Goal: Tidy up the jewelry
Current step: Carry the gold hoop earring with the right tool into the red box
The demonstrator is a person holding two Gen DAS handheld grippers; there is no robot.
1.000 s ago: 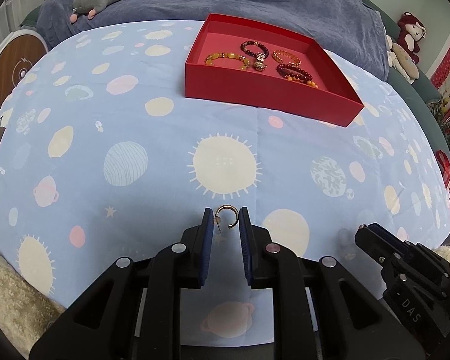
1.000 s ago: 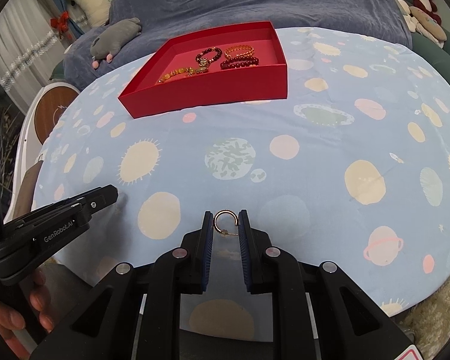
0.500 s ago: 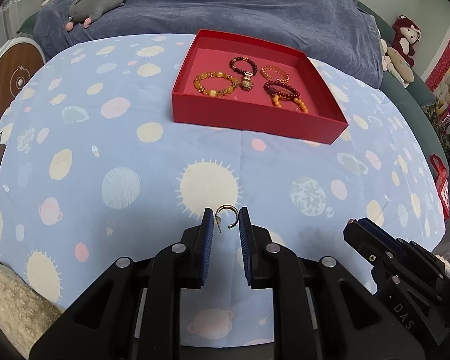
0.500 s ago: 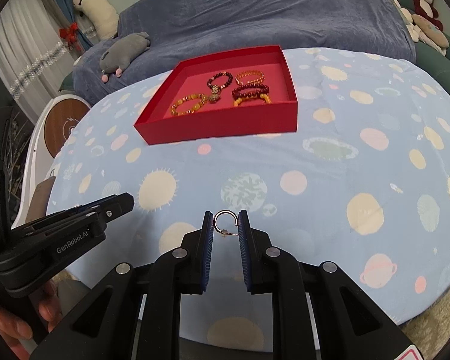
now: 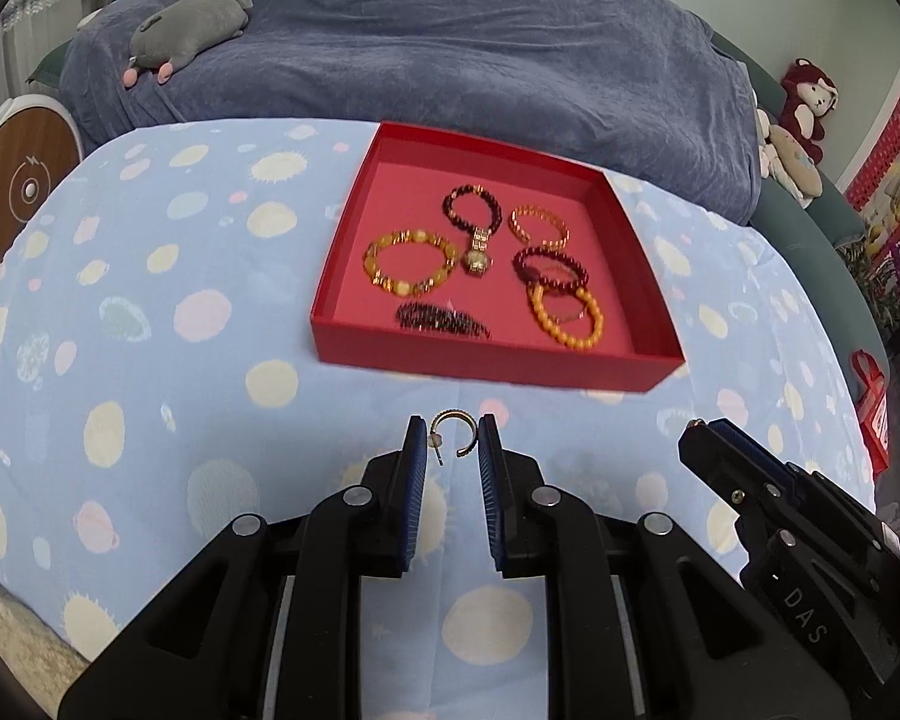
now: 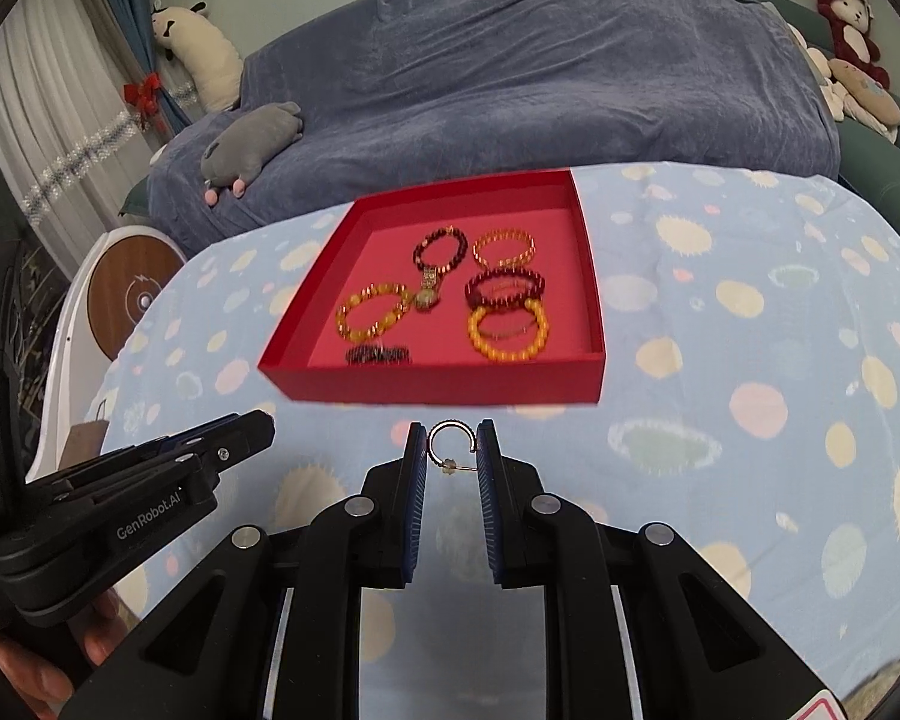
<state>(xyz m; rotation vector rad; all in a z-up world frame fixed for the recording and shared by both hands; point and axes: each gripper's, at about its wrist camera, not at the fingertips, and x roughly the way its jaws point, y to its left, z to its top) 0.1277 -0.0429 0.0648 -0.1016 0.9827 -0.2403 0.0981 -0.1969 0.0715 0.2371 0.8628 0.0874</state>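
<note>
My left gripper (image 5: 452, 438) is shut on a small gold hoop earring (image 5: 453, 420), pinched between its blue pads above the planet-print cloth (image 5: 150, 360). My right gripper (image 6: 449, 443) is shut on a second hoop earring (image 6: 448, 429) with a pin and stopper. Both grippers hover just in front of the red tray (image 5: 492, 357), which holds several bead bracelets (image 5: 411, 264) and a dark beaded piece (image 5: 441, 319). In the right wrist view the same tray (image 6: 444, 381) lies straight ahead. The right gripper's side (image 5: 780, 498) shows at the left view's right edge, and the left gripper (image 6: 150, 480) shows at the right view's left.
A blue-covered sofa (image 5: 480, 60) stands behind the table with a grey plush toy (image 5: 189, 27). More plush toys (image 6: 852, 18) sit at the far right. A round white and wood device (image 5: 21, 192) stands left of the table. A hand (image 6: 24, 666) grips the left tool.
Both grippers have risen and moved toward the red tray, each still pinching its earring. The tray now looks closer and its inside is more visible.
</note>
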